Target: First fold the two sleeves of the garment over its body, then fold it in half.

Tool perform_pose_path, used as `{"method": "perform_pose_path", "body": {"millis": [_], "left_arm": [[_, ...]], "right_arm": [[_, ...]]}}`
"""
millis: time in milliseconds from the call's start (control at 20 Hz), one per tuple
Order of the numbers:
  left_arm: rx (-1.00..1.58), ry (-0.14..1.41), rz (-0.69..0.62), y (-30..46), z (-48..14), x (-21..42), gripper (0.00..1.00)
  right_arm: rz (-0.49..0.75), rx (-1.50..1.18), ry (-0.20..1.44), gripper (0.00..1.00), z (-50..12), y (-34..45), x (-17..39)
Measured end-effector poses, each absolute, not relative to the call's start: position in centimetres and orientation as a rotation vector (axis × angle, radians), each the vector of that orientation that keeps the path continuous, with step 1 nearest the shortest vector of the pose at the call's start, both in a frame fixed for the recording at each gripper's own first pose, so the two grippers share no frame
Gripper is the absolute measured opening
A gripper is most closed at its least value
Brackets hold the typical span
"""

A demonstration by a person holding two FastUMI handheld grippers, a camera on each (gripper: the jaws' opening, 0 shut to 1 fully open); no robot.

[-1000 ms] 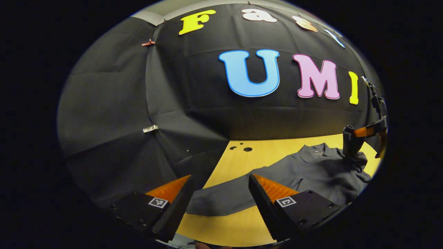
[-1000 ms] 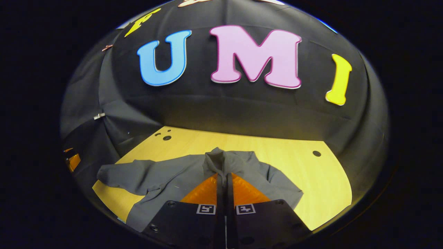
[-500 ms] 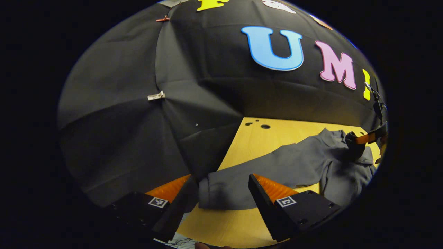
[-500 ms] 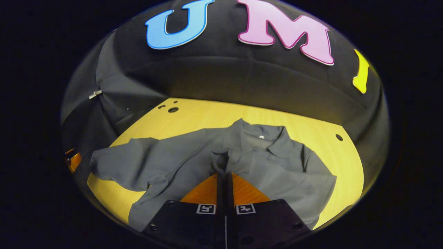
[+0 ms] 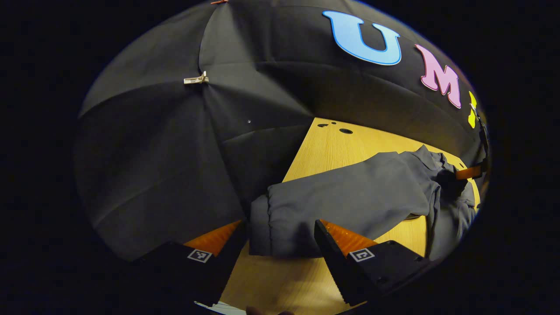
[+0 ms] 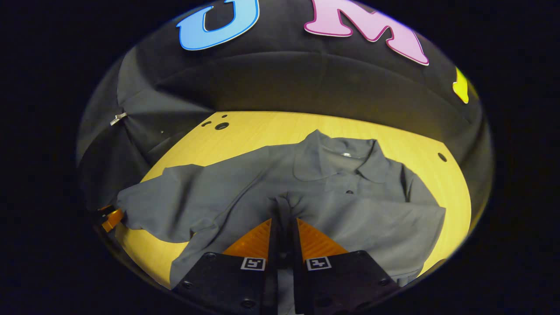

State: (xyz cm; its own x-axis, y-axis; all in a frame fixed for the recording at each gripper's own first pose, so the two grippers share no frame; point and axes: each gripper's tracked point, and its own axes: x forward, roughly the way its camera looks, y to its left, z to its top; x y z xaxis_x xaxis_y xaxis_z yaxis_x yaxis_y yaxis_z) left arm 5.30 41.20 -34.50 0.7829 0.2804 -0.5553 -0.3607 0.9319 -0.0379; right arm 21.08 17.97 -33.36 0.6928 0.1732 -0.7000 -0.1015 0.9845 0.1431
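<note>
right tool [image 6: 283,223] has lowered the sleeve [image 6: 284,205] onto the shirt [image 6: 350,183].

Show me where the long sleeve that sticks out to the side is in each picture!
Left gripper view: the sleeve lies low in the middle, its cuff end between the left gripper's open fingers.
Right gripper view: the sleeve stretches to the left edge, left of the right gripper, which is pinching the garment.
Shared landmark: the round holes in the table, at the far corner past the sleeve.

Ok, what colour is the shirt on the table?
Plain dark grey shirt, no pattern; clearest in the right gripper view.
</note>
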Motion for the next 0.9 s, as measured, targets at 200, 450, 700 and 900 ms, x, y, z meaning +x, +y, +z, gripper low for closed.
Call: {"method": "perform_pose_path", "body": {"millis": [200, 450, 700, 900], "left_arm": [[-0.156, 0.622, 0.344, 41.3, -35.9, 5.8, 0.98], [-0.131, 0.653, 0.361, 41.5, -37.0, 5.5, 0.99], [-0.041, 0.701, 0.351, 41.0, -36.4, 6.2, 0.31], [-0.023, 0.631, 0.371, 39.7, -32.7, 7.3, 0.11]], "right_arm": [[0.226, 0.134, 0.798, 0.44, -32.7, 20.0, 19.9], [0.249, 0.088, 0.777, 0.41, -31.2, 18.7, 17.5], [0.191, 0.057, 0.760, 0.53, -29.7, 14.0, 14.8], [0.108, 0.108, 0.726, 0.53, -28.0, 9.6, 13.3]]}}
